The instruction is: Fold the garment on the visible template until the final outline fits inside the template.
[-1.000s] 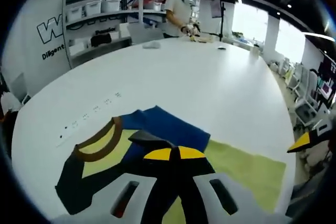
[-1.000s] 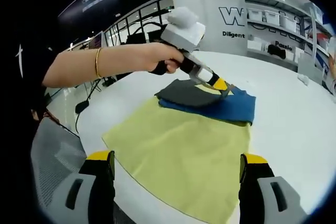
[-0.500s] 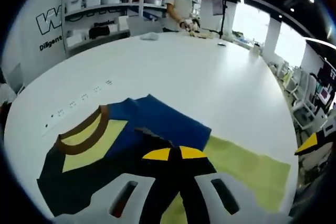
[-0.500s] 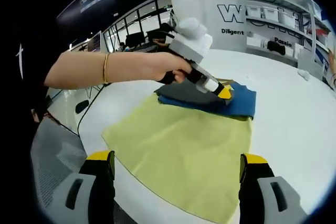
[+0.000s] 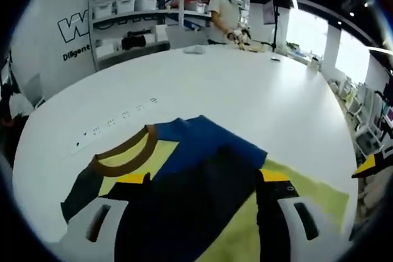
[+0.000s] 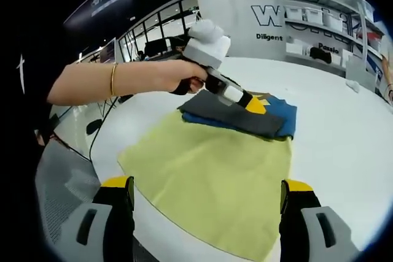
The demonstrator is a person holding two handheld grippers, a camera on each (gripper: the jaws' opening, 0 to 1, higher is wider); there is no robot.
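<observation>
Lying on the white table (image 5: 245, 90), the garment (image 5: 202, 151) is a soft T-shirt in blue and dark grey-black panels with a brown ribbed collar (image 5: 126, 154), and it rests partly on the pale yellow-green template (image 6: 215, 176), a thin flat rectangular sheet. In the right gripper view the garment (image 6: 245, 118) sits folded at the template's far end, its dark layer lying over the blue one with a strip of blue showing along the edges. The left gripper (image 5: 202, 179) has its yellow-tipped jaws spread wide, released, with dark fabric between them; in the right gripper view it is held in a person's hand (image 6: 178, 78) just above the garment. The right gripper (image 6: 206, 191) is likewise released, its jaws far apart over the template's near edge. Shelving with storage bins (image 5: 135, 4) stands against the far wall.
</observation>
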